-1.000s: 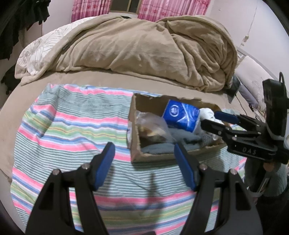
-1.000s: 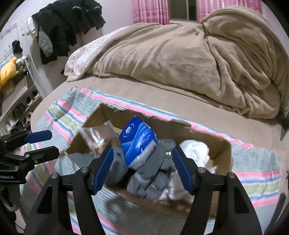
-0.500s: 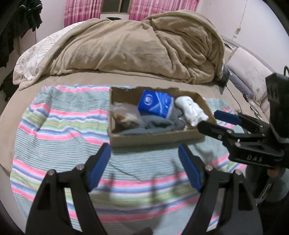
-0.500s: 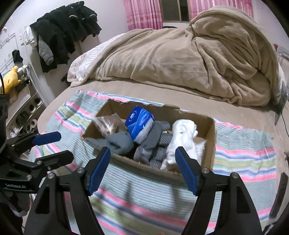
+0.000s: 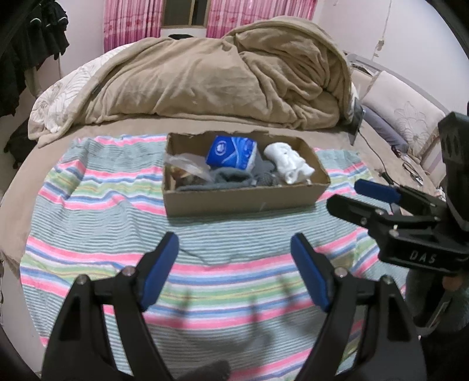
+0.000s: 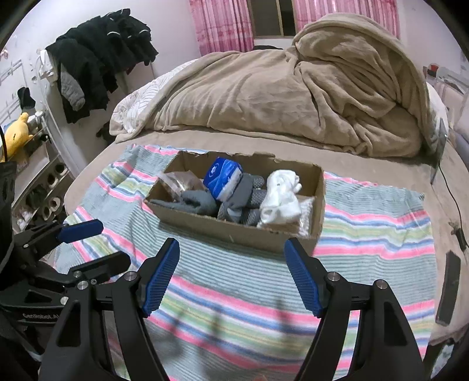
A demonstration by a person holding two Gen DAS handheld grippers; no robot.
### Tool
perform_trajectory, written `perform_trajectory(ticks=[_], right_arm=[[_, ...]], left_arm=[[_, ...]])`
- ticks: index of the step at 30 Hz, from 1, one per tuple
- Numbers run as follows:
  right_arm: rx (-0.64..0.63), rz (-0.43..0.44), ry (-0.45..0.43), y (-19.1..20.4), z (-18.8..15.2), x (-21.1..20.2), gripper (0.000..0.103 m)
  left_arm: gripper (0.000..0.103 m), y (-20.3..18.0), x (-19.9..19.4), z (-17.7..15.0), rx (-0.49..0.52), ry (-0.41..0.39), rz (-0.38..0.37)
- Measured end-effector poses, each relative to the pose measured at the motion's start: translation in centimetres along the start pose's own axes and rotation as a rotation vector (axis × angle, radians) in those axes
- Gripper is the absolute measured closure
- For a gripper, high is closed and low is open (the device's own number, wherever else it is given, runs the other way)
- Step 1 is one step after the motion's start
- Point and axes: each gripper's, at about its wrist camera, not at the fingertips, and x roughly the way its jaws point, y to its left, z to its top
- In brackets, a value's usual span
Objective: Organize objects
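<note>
Both tools, left tool (image 5: 234, 258) and right tool (image 6: 231, 263), hover spread wide and empty above the striped blanket (image 5: 96, 187), short of the filled brown cardboard box (image 5: 243, 199).

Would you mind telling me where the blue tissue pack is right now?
The blue tissue pack lies in the cardboard box on the striped blanket, mid-box against the far wall, between the clear plastic bag and white socks.

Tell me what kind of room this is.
A bedroom, most likely: a bed with a rumpled beige blanket, pink curtains at a window, and dark clothes hung on a rack by the wall.
</note>
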Motion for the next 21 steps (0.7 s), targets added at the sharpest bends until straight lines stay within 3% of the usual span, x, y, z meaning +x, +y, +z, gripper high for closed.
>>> perform_trajectory(ticks=[16, 21], right_arm=[[0.027, -0.028, -0.005, -0.9, -2.5, -2.3, 0.026], [0.029, -0.033, -0.012, -0.9, -2.4, -2.2, 0.026]], left_arm=[[0.001, -0.6, -2.2, -1.1, 0.005, -0.051, 0.041], [0.001, -0.3, -2.1, -0.9, -0.002, -0.050, 0.049]])
